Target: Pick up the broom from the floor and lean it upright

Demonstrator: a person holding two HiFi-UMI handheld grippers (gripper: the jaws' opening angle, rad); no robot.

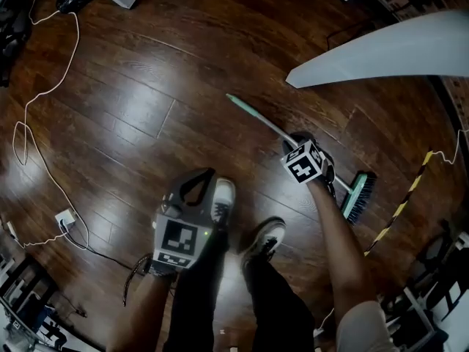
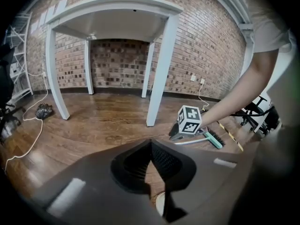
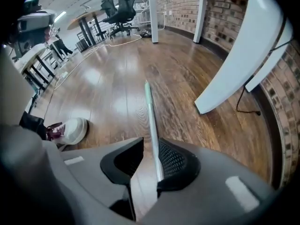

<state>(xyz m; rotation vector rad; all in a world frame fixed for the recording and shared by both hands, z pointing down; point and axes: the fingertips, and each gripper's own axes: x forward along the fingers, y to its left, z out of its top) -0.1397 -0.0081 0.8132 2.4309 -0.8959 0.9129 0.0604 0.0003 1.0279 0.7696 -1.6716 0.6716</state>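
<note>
Inspection of the broom pick-up: the dark plank floor [image 1: 146, 108] takes up the whole head view, with part of a white table [image 1: 396, 50] at 2 o'clock. The broom [image 1: 264, 120] lies flat on the floor at 3 to 4 o'clock. Its pale green handle runs toward 10 o'clock and its brush head [image 1: 357, 195] sits at the 4 o'clock end, apart from the table. It has not been lifted, so the task is judged to be at the grasping step. The right claw [image 3: 151, 146] points steeply down over the handle close to the brush head. This looks like a low grip chosen so the heavy end can pivot as the handle is raised. Its jaws are spread and straddle the handle; the shaft lies along the pad at 3 o'clock while the opposite pad stands off, so nothing is pinched yet. The left claw [image 2: 151, 143] hangs by the person's leg at 7 o'clock in the head view, tips pressed together on nothing, and is evidently in reserve. The person's shoes [image 1: 223, 196] stand just beside the handle, giving a close stance for the reach. A white cable [image 1: 44, 94] trails at 9 o'clock, well apart from the work.
</note>
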